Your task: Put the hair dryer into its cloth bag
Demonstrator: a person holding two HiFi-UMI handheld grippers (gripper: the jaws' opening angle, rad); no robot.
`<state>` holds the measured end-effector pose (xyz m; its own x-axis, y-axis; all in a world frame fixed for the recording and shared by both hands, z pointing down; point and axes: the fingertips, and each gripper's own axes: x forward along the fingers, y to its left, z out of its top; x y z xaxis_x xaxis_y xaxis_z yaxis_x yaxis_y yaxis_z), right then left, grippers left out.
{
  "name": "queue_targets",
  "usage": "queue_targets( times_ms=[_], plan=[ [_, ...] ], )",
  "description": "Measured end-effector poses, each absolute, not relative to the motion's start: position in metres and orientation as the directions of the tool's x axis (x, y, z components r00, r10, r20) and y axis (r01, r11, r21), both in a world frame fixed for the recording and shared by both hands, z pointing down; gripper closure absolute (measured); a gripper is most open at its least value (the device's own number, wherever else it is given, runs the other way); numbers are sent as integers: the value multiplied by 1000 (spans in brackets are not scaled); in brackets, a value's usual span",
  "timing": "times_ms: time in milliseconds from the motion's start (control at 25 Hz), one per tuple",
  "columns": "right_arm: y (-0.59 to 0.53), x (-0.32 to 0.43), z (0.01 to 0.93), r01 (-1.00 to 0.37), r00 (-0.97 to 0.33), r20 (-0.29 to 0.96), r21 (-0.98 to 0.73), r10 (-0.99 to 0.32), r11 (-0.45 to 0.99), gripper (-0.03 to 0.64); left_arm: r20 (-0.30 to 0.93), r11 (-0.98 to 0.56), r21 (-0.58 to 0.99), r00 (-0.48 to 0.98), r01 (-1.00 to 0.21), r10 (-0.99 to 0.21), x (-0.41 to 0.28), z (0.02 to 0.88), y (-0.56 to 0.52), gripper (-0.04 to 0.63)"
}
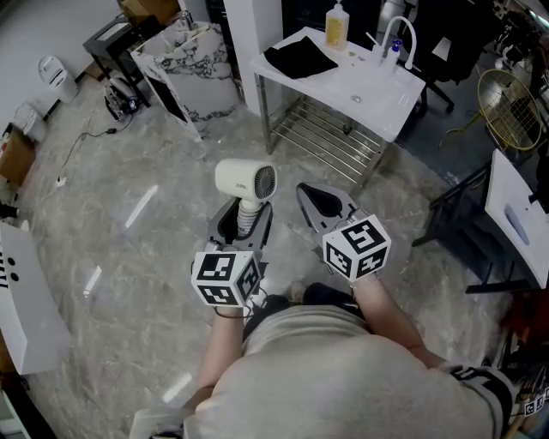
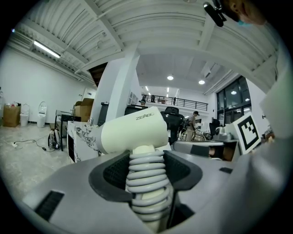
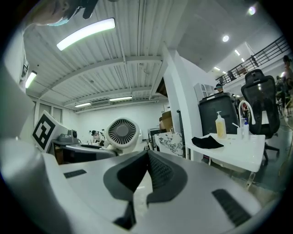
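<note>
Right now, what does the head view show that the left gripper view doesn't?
Only the head view: a white table carrying a black cloth and a bottle. Only the left gripper view: the ceiling lights and a balcony railing. Both: the hair dryer, its handle clamped in the left tool.

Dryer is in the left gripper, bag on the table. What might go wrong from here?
The left gripper clamps the hair dryer over cord wound round its handle; it might slip or twist. The cloth bag lies flat on the white table; the shut, empty right gripper may struggle to open it alone.
</note>
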<state>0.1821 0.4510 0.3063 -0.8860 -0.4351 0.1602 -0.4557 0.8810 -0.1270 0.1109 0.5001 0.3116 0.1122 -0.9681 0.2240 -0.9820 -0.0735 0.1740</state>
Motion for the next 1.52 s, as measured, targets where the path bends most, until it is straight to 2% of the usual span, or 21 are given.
queue_targets(
  times_ms=[440,800,1080,1520],
  plan=[
    [424,197,321,-423,-901,172,-149,-398,894,618,240,-40,178,83,-983,-967,127,325,481,368],
    [400,176,327,-414,-903,201,-161,-381,896,618,263,-46,205,100,-978,-960,105,328,452,368],
    [347,129,329,-461,-882,189,-157,-432,873,618,255,-78,216,134,-973,-958,50,337,396,368],
    [254,4,309,-512,-856,166,-141,-489,848,618,215,-165,181,202,-970,-955,-75,308,298,368]
  ],
)
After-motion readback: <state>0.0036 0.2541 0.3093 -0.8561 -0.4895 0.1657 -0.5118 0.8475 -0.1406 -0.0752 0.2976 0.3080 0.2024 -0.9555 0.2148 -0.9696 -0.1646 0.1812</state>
